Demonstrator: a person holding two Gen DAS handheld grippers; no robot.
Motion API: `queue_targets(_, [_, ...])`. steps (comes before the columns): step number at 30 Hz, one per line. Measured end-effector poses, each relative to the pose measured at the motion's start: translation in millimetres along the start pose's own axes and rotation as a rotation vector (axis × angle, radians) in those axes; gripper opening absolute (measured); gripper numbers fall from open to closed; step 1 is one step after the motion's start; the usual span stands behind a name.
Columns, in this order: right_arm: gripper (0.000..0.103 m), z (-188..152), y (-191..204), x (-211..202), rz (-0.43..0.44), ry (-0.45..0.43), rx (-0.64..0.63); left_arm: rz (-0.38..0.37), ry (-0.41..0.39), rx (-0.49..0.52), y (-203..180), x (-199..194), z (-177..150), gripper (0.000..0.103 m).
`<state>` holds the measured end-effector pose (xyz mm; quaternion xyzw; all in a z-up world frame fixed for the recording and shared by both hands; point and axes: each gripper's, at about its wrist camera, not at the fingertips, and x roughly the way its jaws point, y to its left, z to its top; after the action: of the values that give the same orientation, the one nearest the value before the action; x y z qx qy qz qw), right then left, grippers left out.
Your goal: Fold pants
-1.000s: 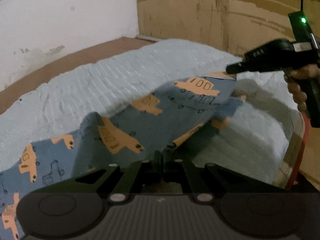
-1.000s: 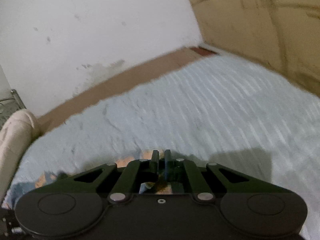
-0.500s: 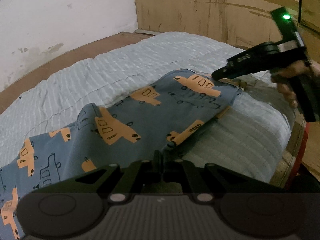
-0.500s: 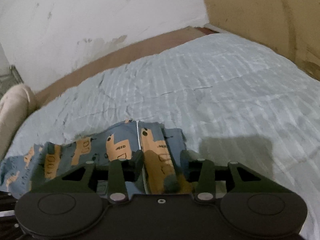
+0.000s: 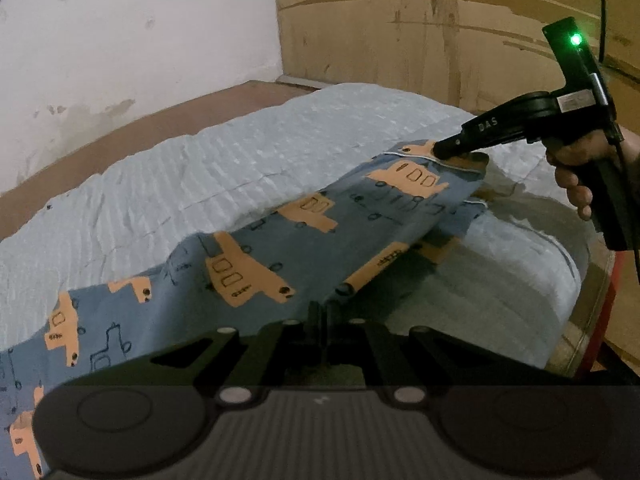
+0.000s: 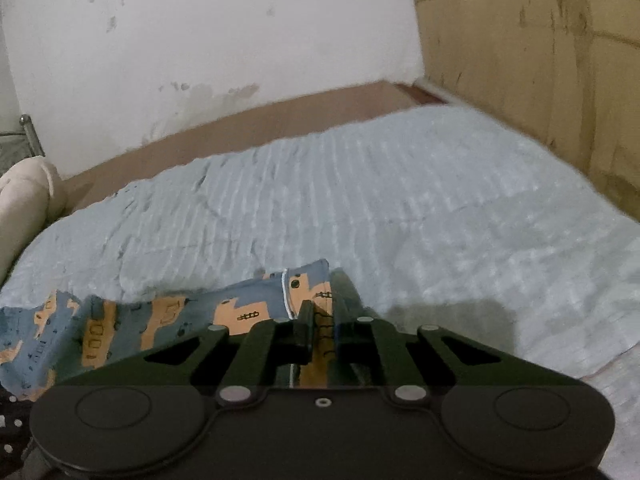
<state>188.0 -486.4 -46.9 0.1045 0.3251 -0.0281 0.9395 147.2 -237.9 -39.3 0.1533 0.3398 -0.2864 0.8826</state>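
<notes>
Pale blue quilted bedspread [image 5: 248, 176] covers the bed, w/ a stained white wall [image 5: 132, 40] behind and a wood panel [image 5: 420, 28] on the right side. Cream cushion [image 6: 24, 196] sits at the bed's left edge in your right wrist view.

Pants [image 5: 280, 256], blue w/ orange truck print, stretch across the near part of the bed btwn your two tools. One end trails off at lower left in the left wrist view; the other end w/ white piping reaches toward the right edge of the bed. Fabric is raised off the spread along its middle, sagging in folds.

Your left gripper [image 5: 322, 316] has its jaws fully together, pinching the pants' near edge where the fabric meets the tips.

Your right gripper [image 6: 322, 320] has just been closing; its jaws now stand nearly together w/ the piped end of the pants clamped btwn them. In the left wrist view you see that same gripper [image 5: 444, 148] from the side, tip pressed on the far corner of the pants, your hand [image 5: 580, 168] wrapped round its handle, green light lit on top.
</notes>
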Motion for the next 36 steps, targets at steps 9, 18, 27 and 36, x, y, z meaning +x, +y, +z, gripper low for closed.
queue_targets(9, [0.004, -18, -17, 6, -0.061, 0.043, 0.038, -0.01, 0.047, 0.028, -8, 12, -7, 0.001])
queue_targets(18, [0.021, -21, -13, 5, -0.087, 0.046, 0.035, -0.033, 0.038, -0.049, 5, 7, -6, 0.034])
queue_targets(27, [0.096, -17, 41, -24, -0.001, -0.078, -0.121, 0.175, -0.09, -0.282, 60, -47, 2, 0.096])
queue_targets(36, [0.102, -31, 180, 17, 0.271, -0.015, -0.409, 0.443, -0.113, -0.338, 150, -123, -19, 0.103])
